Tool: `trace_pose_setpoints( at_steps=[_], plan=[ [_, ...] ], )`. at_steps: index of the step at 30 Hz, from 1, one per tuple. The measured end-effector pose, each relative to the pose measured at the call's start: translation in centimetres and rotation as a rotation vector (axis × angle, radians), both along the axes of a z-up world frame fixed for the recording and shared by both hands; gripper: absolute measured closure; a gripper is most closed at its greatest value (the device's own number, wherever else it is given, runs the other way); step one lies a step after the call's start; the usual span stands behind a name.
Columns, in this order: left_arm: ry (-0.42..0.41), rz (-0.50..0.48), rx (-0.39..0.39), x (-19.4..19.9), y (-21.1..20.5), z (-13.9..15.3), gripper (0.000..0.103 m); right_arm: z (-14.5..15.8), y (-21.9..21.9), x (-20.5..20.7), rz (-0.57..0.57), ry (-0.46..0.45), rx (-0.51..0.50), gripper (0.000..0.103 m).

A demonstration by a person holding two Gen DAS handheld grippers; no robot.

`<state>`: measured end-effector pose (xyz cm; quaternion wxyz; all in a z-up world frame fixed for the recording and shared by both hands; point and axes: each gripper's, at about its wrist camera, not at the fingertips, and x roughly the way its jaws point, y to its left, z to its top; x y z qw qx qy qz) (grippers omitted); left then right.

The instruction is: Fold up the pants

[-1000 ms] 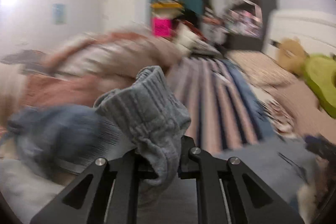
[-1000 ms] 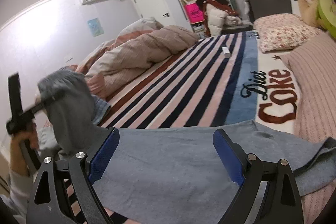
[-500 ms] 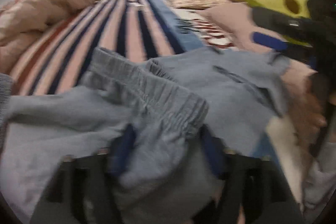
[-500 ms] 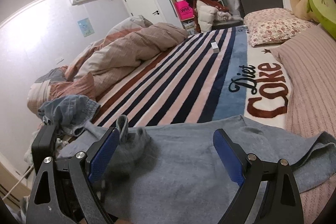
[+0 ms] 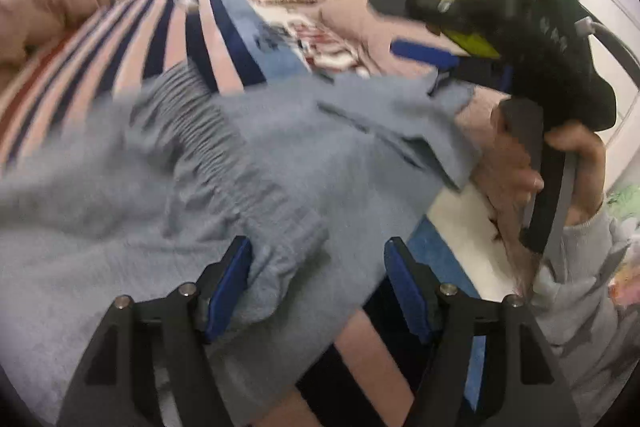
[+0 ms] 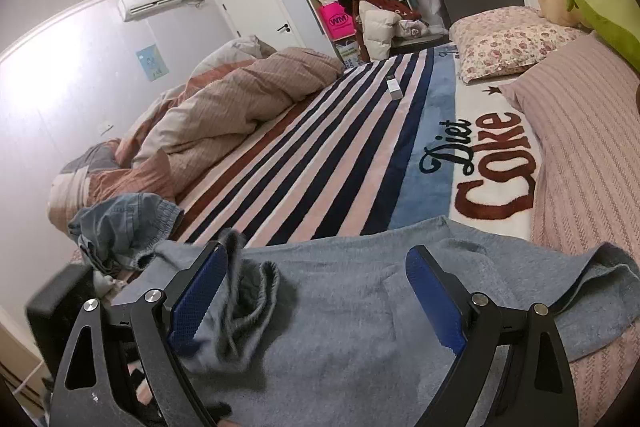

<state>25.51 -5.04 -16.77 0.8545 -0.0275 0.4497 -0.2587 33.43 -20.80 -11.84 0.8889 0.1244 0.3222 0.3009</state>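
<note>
Striped blanket (image 6: 320,163) covers the bed, and the grey pants (image 6: 360,307) lie spread flat on it, close to the near edge. A puffy duvet (image 6: 224,107) is heaped at the far side, and a small blue garment (image 6: 124,223) sits crumpled just beside the pants.

One end of the pants is folded over onto the rest, with its ribbed band (image 5: 224,155) lying on top. In the right wrist view this end is bunched in a soft lump.

The left gripper (image 5: 316,279) hovers over that folded end. Its jaws are closing a little at this moment, but they are apart and do not press the cloth, though a bit of the band sits between them. The right gripper (image 6: 316,295) hangs above the middle of the pants with its jaws wide apart and nothing in them. In the left wrist view a hand (image 5: 532,171) holds its handle.

The step now seems to be laying the folded part down neatly. To do it well, the lump should be smoothed flat first. The edges should line up so that one layer sits right over the other. The next grab should take both layers at an edge, not only the top one. The right gripper could hold the middle down so the pants do not slide on the fuzzy blanket.
</note>
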Motion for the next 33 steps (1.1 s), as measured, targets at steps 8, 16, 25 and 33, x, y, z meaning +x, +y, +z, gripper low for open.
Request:
trace_pose_setpoints(
  at_steps=[8, 16, 25, 33],
  plan=[
    [-0.116, 0.108, 0.051, 0.6, 0.4, 3.3, 0.036, 0.2, -1.2, 0.0, -0.054, -0.001, -0.043, 0.014],
    [-0.304, 0.279, 0.141, 6.4, -1.2, 10.0, 0.029, 0.3, -4.7, 0.3, -0.168, 0.008, -0.083, 0.014],
    [-0.351, 0.277, 0.116, 8.8, -0.5, 9.2, 0.021, -0.3, -5.6, 0.3, -0.376, 0.001, -0.534, 0.014],
    [-0.312, 0.297, 0.103, 10.2, 1.1, 7.5, 0.021, -0.5, -5.8, -0.4, -0.421, -0.007, -0.910, 0.014]
  ],
)
